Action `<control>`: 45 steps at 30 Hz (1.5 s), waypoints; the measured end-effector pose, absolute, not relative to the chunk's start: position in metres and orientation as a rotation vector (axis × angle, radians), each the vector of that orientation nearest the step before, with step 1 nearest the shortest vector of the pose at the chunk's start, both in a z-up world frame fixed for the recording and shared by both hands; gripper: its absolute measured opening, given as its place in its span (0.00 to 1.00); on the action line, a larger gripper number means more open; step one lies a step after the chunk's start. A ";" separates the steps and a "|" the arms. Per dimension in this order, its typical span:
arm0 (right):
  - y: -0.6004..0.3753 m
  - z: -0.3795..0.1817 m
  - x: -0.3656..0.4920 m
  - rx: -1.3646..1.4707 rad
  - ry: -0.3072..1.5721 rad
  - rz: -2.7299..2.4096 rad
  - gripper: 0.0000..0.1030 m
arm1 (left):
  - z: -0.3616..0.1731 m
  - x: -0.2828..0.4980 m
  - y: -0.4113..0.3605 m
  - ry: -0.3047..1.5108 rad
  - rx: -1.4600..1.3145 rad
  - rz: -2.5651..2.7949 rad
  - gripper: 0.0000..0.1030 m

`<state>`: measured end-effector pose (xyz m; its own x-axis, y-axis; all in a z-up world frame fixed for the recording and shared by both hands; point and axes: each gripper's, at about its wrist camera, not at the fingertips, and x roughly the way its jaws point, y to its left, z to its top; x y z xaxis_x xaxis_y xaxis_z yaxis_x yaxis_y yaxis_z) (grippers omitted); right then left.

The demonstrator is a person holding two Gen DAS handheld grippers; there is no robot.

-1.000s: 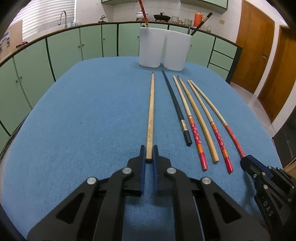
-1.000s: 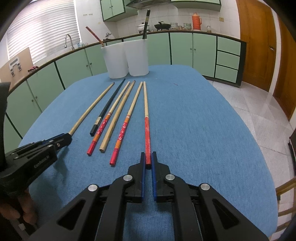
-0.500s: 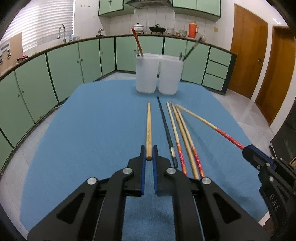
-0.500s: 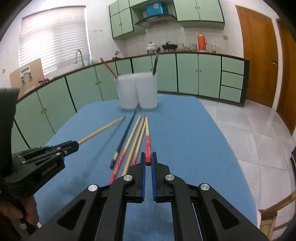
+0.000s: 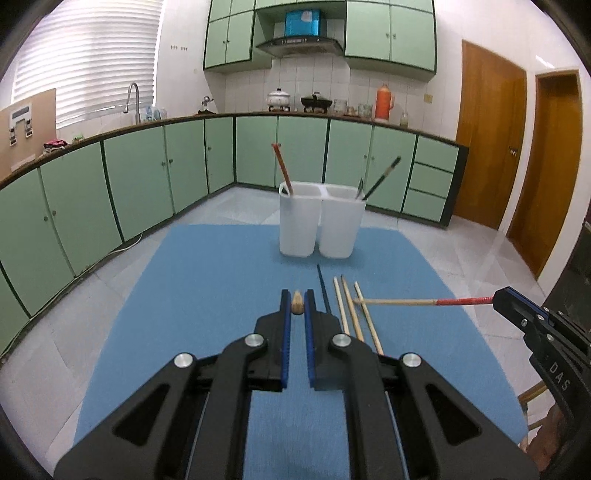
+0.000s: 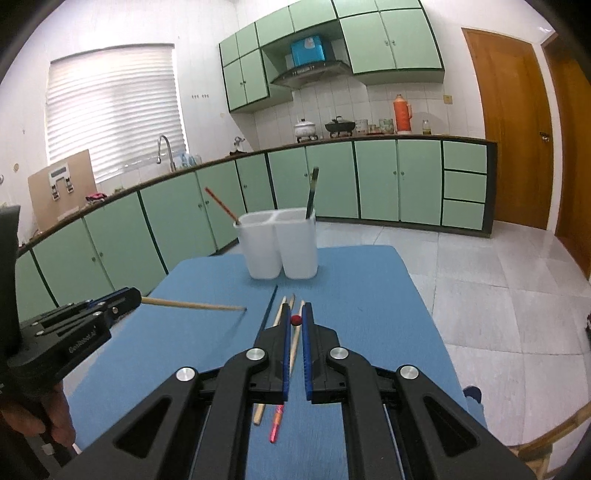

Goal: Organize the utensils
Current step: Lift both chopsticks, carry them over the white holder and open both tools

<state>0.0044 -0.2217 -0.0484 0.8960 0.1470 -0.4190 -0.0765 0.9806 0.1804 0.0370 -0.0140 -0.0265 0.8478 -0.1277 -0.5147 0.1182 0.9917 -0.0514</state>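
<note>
Plain pale wooden chopstick (image 6: 194, 305) and red-handled wooden chopstick (image 5: 421, 302) both lifted off the blue cloth, near level. Four more chopsticks (image 5: 351, 310) lie side by side on the cloth, one black. White plastic twin-compartment holder (image 5: 317, 225) upright behind them, one red-patterned stick in left compartment, one black in right.

Home kitchen. Mint-green base cabinets (image 5: 147, 184) run along the far wall under a dark countertop (image 6: 388, 137), matching wall cabinets (image 5: 388, 29) above, range hood (image 5: 299, 44) over a stove with pots (image 6: 304, 129), orange thermos (image 6: 402, 114). Sink faucet (image 5: 133, 99) at left by a blinded window (image 6: 114, 107). Wooden doors (image 5: 491, 147) right, tiled floor (image 6: 498, 295).
</note>
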 end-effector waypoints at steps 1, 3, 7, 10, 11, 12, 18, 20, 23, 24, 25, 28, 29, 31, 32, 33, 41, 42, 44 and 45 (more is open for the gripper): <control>-0.223 -0.045 0.006 0.167 0.443 0.118 0.05 | -0.025 0.038 -0.013 0.538 -0.021 -0.131 0.06; -0.227 -0.039 0.006 0.177 0.435 0.123 0.05 | -0.018 0.040 -0.011 0.520 -0.031 -0.134 0.06; -0.235 -0.026 0.015 0.198 0.424 0.130 0.05 | -0.004 0.047 -0.009 0.487 -0.048 -0.146 0.06; -0.238 -0.016 0.023 0.192 0.420 0.127 0.05 | 0.004 0.053 -0.008 0.477 -0.061 -0.158 0.06; -0.238 -0.014 0.025 0.186 0.420 0.126 0.05 | 0.006 0.055 -0.008 0.473 -0.065 -0.161 0.06; -0.238 -0.010 0.028 0.180 0.418 0.127 0.05 | 0.009 0.056 -0.007 0.470 -0.067 -0.163 0.06; -0.237 0.013 0.040 0.150 0.385 0.145 0.05 | 0.020 0.065 -0.009 0.461 -0.075 -0.182 0.06; -0.234 0.019 0.043 0.144 0.374 0.150 0.05 | 0.023 0.067 -0.010 0.454 -0.080 -0.189 0.06; -0.232 0.030 0.048 0.142 0.355 0.162 0.05 | 0.033 0.073 -0.010 0.433 -0.096 -0.200 0.06; -0.232 0.034 0.051 0.139 0.347 0.165 0.05 | 0.037 0.075 -0.009 0.421 -0.100 -0.202 0.06; -0.231 0.040 0.053 0.135 0.334 0.167 0.05 | 0.042 0.078 -0.009 0.411 -0.104 -0.205 0.06; -0.229 0.058 0.060 0.122 0.299 0.177 0.05 | 0.060 0.087 -0.007 0.366 -0.121 -0.212 0.06; -0.226 0.064 0.064 0.116 0.289 0.178 0.05 | 0.066 0.090 -0.007 0.352 -0.126 -0.214 0.06; -0.225 0.074 0.070 0.105 0.266 0.180 0.05 | 0.079 0.097 -0.007 0.315 -0.135 -0.218 0.06; -0.223 0.079 0.074 0.100 0.256 0.182 0.05 | 0.086 0.100 -0.008 0.296 -0.139 -0.219 0.06; -0.222 0.083 0.079 0.097 0.248 0.183 0.05 | 0.094 0.105 -0.008 0.275 -0.144 -0.220 0.06; -0.220 0.106 0.128 0.080 0.220 0.184 0.05 | 0.136 0.140 -0.026 0.158 -0.140 -0.209 0.06; -0.220 0.107 0.136 0.078 0.222 0.180 0.05 | 0.137 0.149 -0.030 0.155 -0.132 -0.200 0.06; -0.221 0.106 0.151 0.074 0.233 0.173 0.05 | 0.135 0.165 -0.036 0.163 -0.122 -0.184 0.06; -0.221 0.103 0.161 0.071 0.244 0.166 0.05 | 0.132 0.175 -0.038 0.171 -0.118 -0.174 0.06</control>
